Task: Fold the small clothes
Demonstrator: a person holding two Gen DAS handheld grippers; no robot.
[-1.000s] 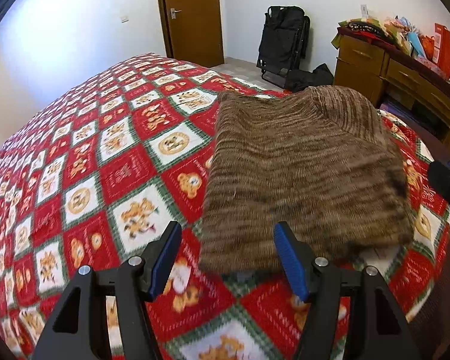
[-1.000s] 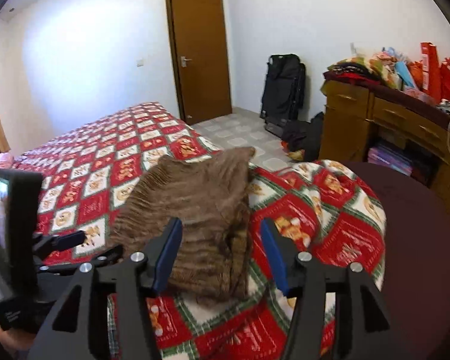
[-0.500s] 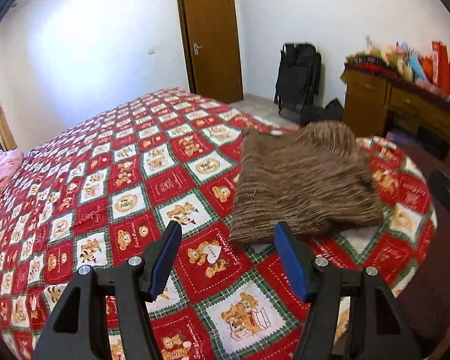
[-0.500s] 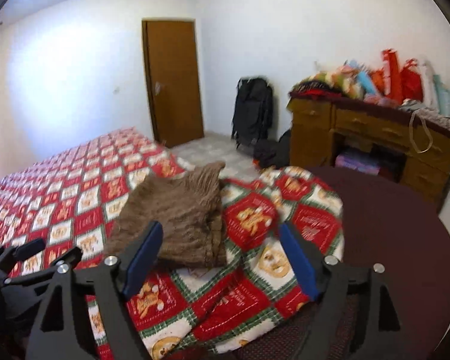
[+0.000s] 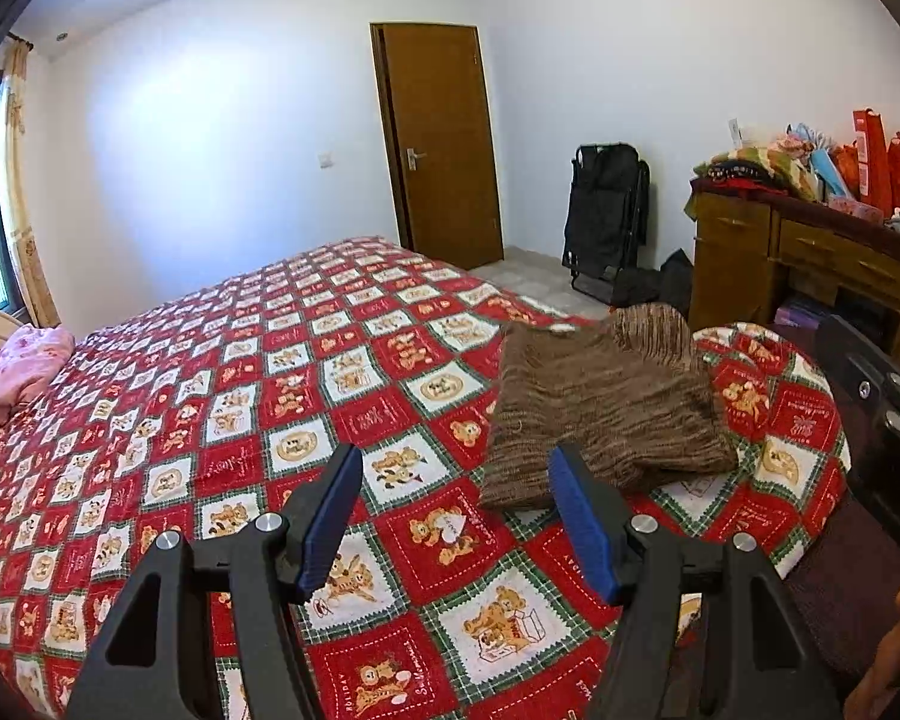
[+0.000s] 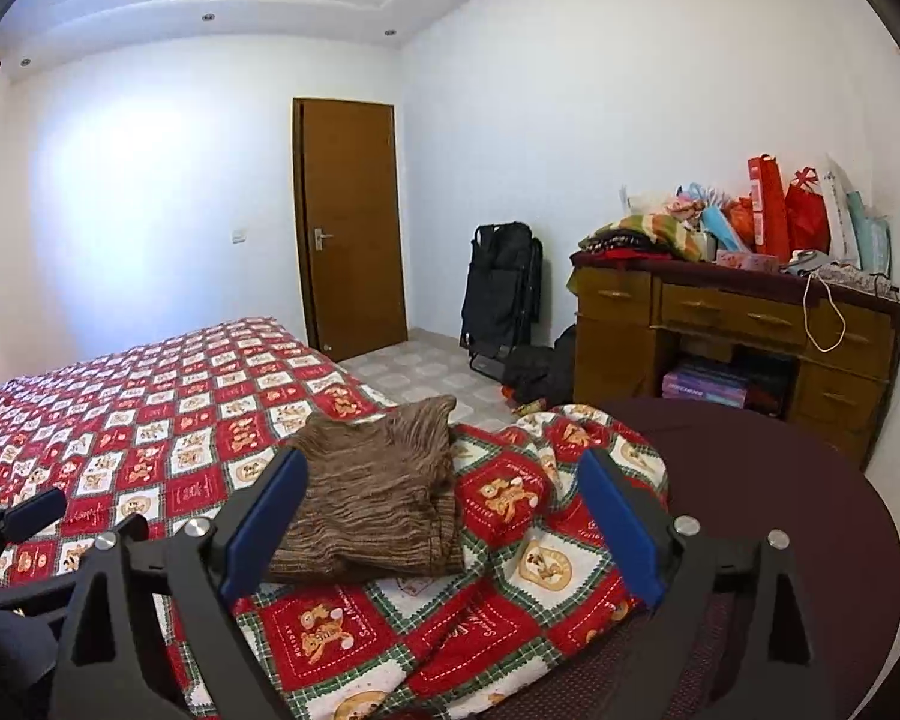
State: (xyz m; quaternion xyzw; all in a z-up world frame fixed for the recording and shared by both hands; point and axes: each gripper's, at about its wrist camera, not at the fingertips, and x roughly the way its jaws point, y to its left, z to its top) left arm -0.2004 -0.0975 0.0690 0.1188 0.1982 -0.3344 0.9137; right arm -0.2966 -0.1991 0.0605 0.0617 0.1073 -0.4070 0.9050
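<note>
A folded brown striped knit garment [image 5: 606, 414] lies near the corner of the bed, on the red, white and green bear-patterned bedspread [image 5: 306, 396]. It also shows in the right wrist view [image 6: 378, 492]. My left gripper [image 5: 453, 504] is open and empty, held above the bedspread, short of the garment's near edge. My right gripper [image 6: 444, 516] is open wide and empty, held back from the garment, above the bed corner. The left gripper's body [image 6: 12, 546] shows at the left edge of the right wrist view.
A pink cloth [image 5: 27, 360] lies at the far left of the bed. A wooden dresser [image 6: 732, 330] piled with bags stands to the right. A black folded chair [image 6: 501, 288] leans on the wall by a brown door [image 6: 351, 222]. Dark maroon surface [image 6: 810, 516] lies right of the bed corner.
Both grippers have pulled back and up from the garment, so it looks smaller and farther. The right gripper's jaws have opened wider. The garment stays folded on the bed.
</note>
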